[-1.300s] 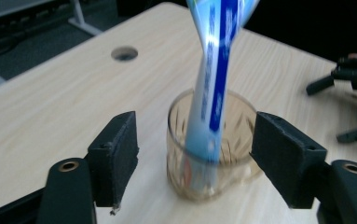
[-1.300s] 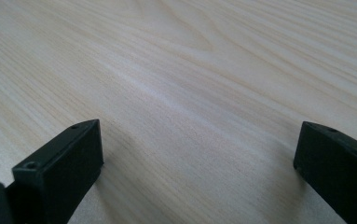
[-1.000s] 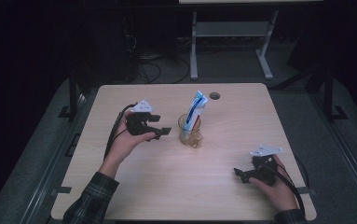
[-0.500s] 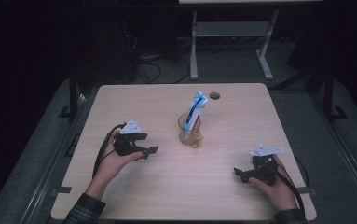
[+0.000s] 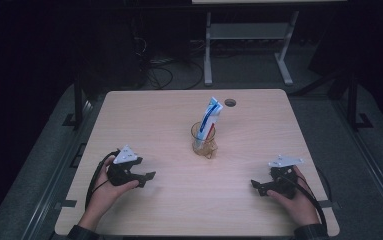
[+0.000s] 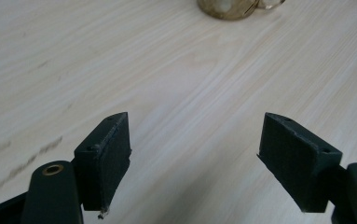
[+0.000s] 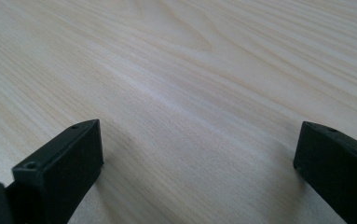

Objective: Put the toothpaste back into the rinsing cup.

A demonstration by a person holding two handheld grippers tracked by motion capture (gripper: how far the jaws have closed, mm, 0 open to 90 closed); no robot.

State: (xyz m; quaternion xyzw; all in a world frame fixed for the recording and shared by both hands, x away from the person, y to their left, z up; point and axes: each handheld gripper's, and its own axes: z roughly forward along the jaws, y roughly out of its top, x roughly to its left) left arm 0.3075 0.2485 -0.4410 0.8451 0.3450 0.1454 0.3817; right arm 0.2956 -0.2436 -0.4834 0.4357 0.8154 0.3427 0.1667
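The left gripper (image 5: 148,179), lower left, has just been opening its jaws on nothing; the right gripper (image 5: 258,186), lower right, is gaping empty. The tube (image 5: 210,118) is leaning in the cup (image 5: 203,143) at centre; a knock could topple both.

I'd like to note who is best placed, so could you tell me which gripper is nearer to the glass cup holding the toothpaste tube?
Left. The left gripper sits near-left of the glass cup, jaws open and empty; the right gripper lies slightly farther off, near-right.
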